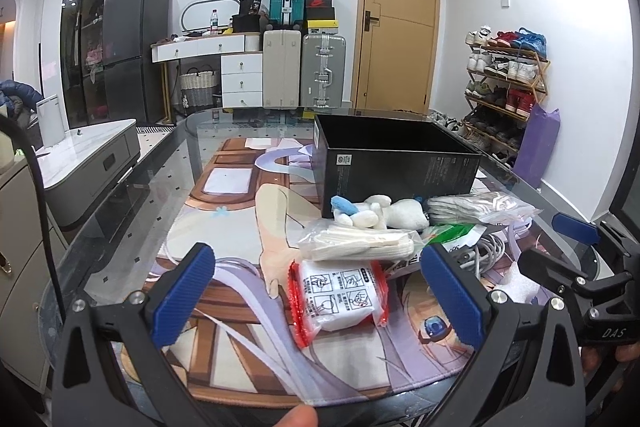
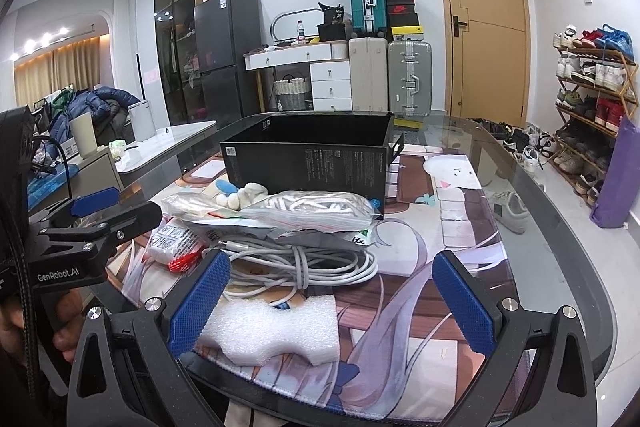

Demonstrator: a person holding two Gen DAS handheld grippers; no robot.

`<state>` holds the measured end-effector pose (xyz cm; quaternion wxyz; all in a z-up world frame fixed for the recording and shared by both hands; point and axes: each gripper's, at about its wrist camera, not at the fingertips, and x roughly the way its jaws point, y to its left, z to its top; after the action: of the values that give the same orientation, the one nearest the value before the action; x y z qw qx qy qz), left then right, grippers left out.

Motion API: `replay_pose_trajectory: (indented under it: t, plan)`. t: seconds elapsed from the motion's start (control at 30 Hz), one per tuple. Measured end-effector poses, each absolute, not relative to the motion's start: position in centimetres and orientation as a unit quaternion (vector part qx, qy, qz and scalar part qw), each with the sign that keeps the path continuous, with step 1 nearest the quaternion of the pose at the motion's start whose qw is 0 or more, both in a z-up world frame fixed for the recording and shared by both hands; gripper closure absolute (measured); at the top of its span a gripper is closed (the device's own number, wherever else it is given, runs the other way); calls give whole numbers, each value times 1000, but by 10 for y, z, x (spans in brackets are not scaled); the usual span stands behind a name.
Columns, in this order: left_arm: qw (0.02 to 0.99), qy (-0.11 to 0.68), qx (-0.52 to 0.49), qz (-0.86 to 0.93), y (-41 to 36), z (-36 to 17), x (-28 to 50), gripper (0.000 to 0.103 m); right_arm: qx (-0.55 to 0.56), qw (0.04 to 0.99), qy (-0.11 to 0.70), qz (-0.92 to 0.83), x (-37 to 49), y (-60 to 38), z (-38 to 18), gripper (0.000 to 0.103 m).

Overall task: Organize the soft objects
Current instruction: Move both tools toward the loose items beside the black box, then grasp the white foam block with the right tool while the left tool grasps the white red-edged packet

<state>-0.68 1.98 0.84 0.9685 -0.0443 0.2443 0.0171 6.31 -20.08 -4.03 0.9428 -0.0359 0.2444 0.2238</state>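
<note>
Both tools stand wide apart and hold nothing, their blue pads ribbed with a fine cross-hatch. The left tool (image 1: pixel 320 295) hovers over a soft white packet (image 1: pixel 340 301) with crimped red edges and printed line drawings, lying flat on the glossy printed mat (image 1: pixel 224 227) that covers the rounded glass surface (image 1: pixel 120 211). Just beyond it lie a clear crinkled bag of cream cloth (image 1: pixel 360 245) and a white plush toy (image 1: pixel 380 213) with a blue tip, resting against the matte black open box (image 1: pixel 396 165). The right tool (image 2: pixel 330 297) hangs above a notched block of white foam (image 2: pixel 276 327), beside a loosely coiled grey cable (image 2: pixel 308 263) and a clear bag of white fabric (image 2: pixel 316 209).
</note>
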Motion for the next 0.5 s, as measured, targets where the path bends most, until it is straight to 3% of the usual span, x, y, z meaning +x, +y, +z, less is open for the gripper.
replay_pose_trajectory:
  t: [0.5]
  plan:
    - [971,235,-42,15,28,7,-15,0,-51,928,262,260,51,-188,-53,0]
